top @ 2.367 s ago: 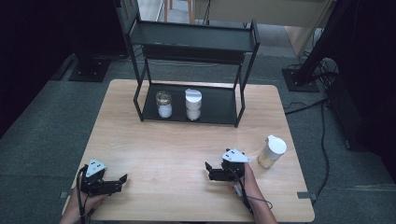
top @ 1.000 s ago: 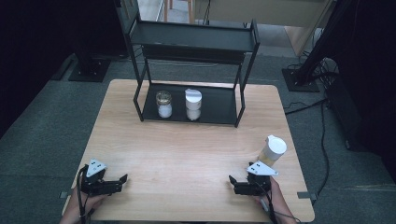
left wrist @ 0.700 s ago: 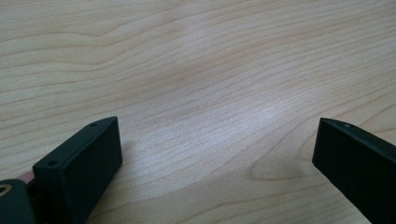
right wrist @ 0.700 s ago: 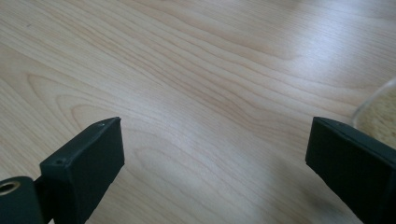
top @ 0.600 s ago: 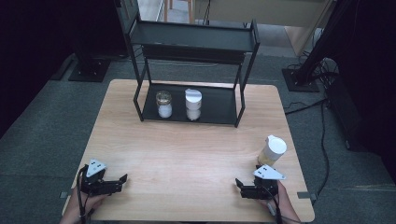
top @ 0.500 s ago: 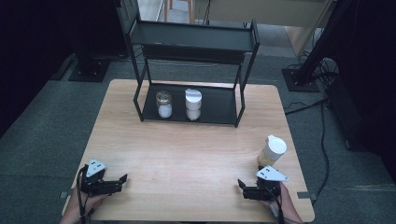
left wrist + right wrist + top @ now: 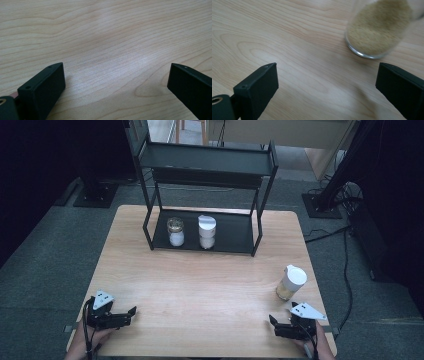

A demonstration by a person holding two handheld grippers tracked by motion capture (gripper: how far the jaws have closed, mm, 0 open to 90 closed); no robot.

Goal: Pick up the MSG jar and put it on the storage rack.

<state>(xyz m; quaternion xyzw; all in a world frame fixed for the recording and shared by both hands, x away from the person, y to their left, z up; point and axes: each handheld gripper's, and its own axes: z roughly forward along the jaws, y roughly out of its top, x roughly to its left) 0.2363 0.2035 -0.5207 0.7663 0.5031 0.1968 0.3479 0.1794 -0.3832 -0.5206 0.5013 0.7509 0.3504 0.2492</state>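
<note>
The jar (image 7: 291,282) stands upright just beyond the right gripper (image 7: 276,325), near the surface's right edge; its fingers are spread, empty.

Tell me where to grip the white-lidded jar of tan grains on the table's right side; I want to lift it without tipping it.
Grip the jar around its glass body, below the white lid, with the open right gripper coming level from the near side. It stands upright, round and apart from other things, so its sides look free to pinch.

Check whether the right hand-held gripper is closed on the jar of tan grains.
No: the right hand-held gripper has its jaws wide apart over bare wood, and the jar of tan grains stands beyond them, untouched.
</note>
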